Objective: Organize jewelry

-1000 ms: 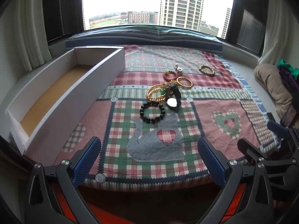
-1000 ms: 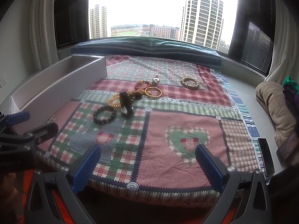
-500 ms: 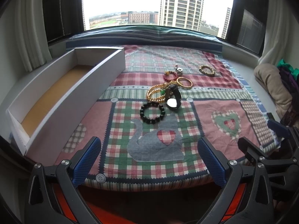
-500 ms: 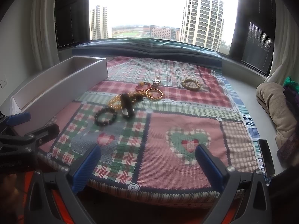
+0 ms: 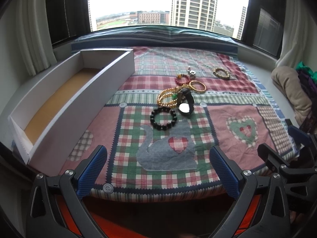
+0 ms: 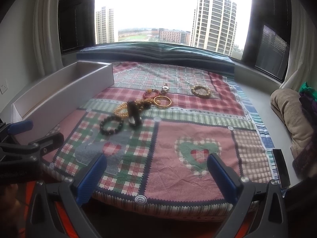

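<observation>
Jewelry lies in the middle of a plaid patchwork cloth: a black bead bracelet, a black watch, a gold bead necklace, a gold bangle, a red bead bracelet, a silver charm and a brown bead bracelet. A long white box with a tan floor lies open at the left. My left gripper is open and empty at the cloth's near edge. My right gripper is open and empty, to its right. The black bracelet and watch also show there.
A beige folded cloth and dark clothes lie on the sill at the right. A black phone lies by the cloth's right edge. A dark striped cushion runs along the window at the back.
Both grippers have risen or tilted slightly toward the cloth; the view shifted a little. Nothing on the cloth has moved.
</observation>
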A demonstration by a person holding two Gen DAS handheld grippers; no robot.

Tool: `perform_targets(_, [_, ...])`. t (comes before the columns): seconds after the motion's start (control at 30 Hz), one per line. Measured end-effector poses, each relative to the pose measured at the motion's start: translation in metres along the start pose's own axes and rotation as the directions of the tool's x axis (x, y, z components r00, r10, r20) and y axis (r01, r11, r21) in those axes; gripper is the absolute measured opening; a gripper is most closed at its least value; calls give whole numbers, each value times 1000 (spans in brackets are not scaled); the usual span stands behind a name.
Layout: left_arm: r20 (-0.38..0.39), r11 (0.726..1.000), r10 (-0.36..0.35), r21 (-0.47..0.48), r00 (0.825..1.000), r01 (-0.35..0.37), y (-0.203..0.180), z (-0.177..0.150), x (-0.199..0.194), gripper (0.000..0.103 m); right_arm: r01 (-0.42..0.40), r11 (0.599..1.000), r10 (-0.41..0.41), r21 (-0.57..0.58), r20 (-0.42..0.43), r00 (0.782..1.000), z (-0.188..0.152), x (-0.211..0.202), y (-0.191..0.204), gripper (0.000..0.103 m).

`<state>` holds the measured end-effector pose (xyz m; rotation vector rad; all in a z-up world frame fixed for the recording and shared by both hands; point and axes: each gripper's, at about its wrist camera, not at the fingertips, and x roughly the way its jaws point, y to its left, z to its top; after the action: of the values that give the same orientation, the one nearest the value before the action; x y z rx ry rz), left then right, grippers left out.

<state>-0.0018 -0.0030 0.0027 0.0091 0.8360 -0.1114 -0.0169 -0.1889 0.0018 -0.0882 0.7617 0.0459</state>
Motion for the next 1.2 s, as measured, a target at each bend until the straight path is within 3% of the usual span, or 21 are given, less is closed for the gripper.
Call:
perform_targets(0.93, [-27, 998, 47, -31, 999, -48, 15, -1, 12, 103, -19, 1000, 19, -3, -18, 1000, -1, 8, 2, 103])
perform_targets(1.2, [-73, 999, 10, -53, 997, -14, 24, -2, 33, 103, -39, 999, 40, 3, -40, 998, -3, 20, 0, 103])
